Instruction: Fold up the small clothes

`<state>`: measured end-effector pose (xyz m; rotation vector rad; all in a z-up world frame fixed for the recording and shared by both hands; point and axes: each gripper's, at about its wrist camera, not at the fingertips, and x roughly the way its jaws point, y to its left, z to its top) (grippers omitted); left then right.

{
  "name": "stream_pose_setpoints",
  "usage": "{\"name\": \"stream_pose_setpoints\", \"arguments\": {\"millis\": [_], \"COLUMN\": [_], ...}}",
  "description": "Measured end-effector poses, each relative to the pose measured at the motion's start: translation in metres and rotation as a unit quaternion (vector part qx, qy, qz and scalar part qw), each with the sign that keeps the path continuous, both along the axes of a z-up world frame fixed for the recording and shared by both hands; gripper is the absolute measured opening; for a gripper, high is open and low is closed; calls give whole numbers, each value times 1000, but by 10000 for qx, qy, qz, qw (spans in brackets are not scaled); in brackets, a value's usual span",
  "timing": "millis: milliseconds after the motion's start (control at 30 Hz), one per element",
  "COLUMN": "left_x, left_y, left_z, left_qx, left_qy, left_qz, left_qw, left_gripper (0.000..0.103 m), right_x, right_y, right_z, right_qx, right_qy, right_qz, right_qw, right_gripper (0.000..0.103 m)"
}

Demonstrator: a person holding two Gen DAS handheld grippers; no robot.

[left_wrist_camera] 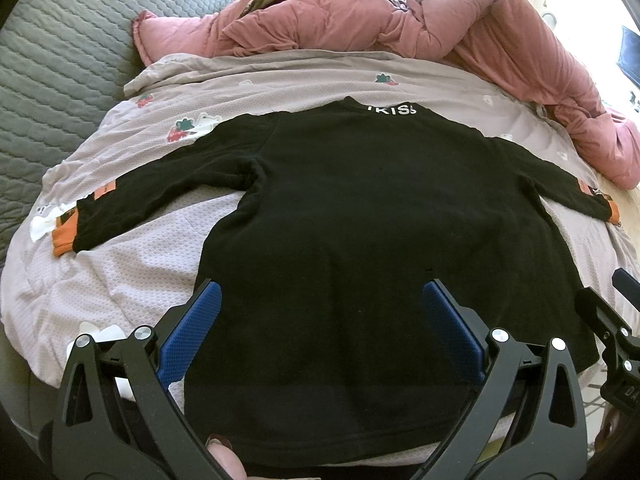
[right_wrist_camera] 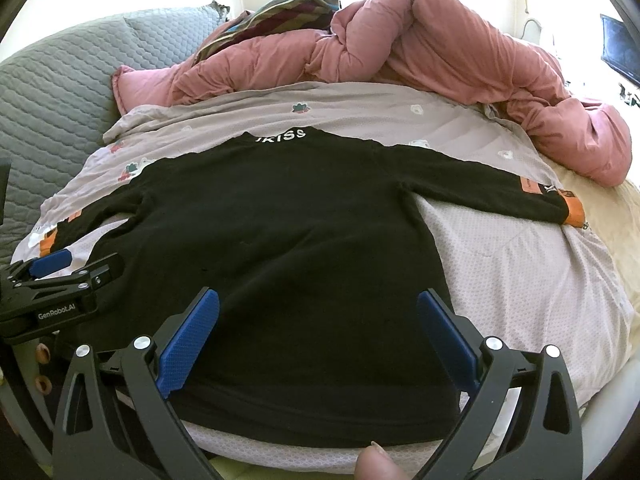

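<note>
1. One black sweater [left_wrist_camera: 360, 220] lies flat on the bed's printed cover [left_wrist_camera: 120, 280], two sleeves spread, two orange cuffs.
2. Two hand-held grippers: left hand-held gripper [left_wrist_camera: 320, 300] and right hand-held gripper [right_wrist_camera: 318, 304], both spread wide, empty, over the hem.
3. One pink duvet [left_wrist_camera: 460, 20] bunched behind.

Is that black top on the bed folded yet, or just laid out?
Laid out, not folded: the black top lies flat, and both sleeves stretch sideways to their orange cuffs.
</note>
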<state>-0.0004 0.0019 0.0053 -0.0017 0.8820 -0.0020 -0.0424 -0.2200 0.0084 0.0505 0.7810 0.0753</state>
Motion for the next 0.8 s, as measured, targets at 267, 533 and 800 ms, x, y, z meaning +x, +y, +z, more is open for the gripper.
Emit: {"name": "stream_pose_setpoints", "arguments": {"millis": [267,533,800], "left_x": [0,2,20], "left_y": [1,5,-2], "left_z": [1,6,5], "left_qx": [8,-11,-43], "left_qy": [1,-31,21], "left_qz": [2,-22,-12], "left_qw": [10000,10000,10000], "left_gripper": [95,95,95], "right_x": [0,3,16], "right_y": [0,-1,-5], "right_z": [-1,-3,-3], "right_qx": [7,40,38], "right_qy": [0,12,-14], "right_qz": [11,-21,25], "right_qw": [10000,10000,10000], "right_gripper": [99,99,99]}}
